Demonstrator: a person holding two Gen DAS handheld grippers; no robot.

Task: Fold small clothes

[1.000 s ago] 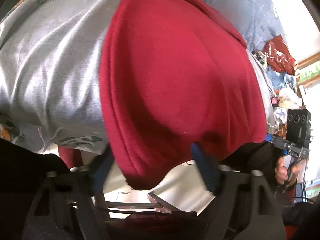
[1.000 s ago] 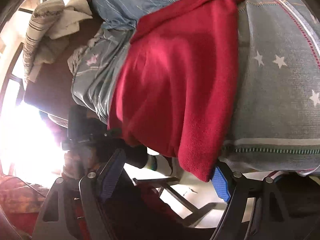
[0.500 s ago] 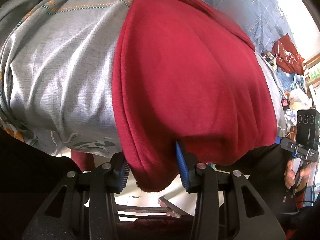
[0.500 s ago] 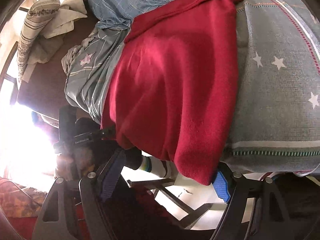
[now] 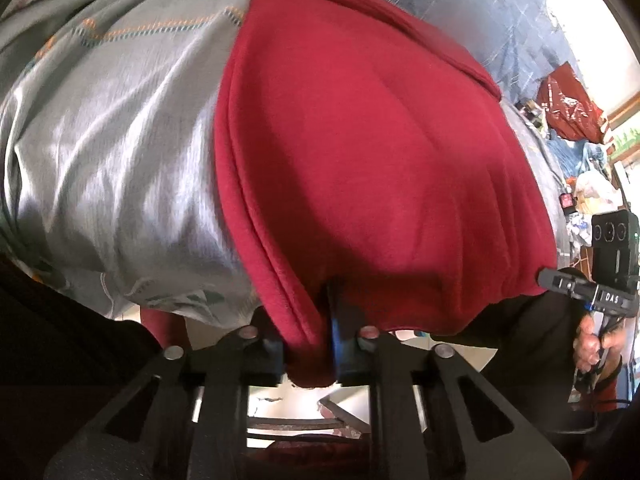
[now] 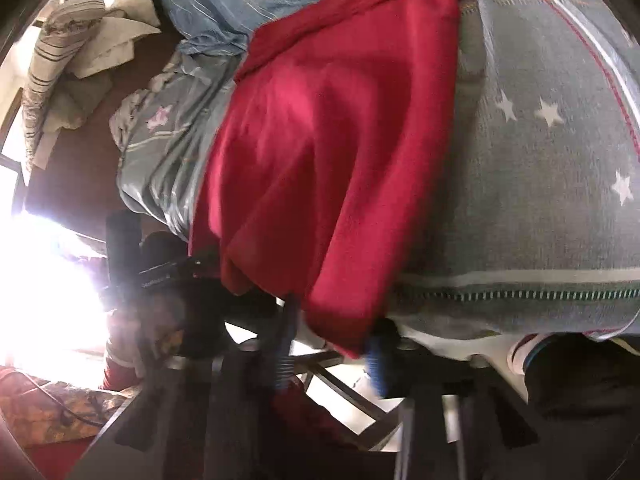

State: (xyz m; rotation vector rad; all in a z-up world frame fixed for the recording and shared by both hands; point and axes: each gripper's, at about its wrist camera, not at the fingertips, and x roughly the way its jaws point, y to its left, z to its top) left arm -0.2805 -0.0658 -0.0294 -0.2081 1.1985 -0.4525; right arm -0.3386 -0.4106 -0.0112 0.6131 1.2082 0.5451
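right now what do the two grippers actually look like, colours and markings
Both are black plastic. The left gripper has angular finger arms with triangular cut-outs, round silver bolt heads and blue pads. The right gripper has the same black arms and ribbed blue pads, though blurred. Seen from the left camera, it carries a black camera block and a label reading DAS.

Garment (image 5: 380, 168): we see plain deep red.
Bedsheet (image 6: 540, 184): grey – white stars, a red stitched line.
Pads (image 6: 374, 354): blue.

grey bedsheet (image 5: 120, 168), red garment (image 5: 380, 168) spread on it
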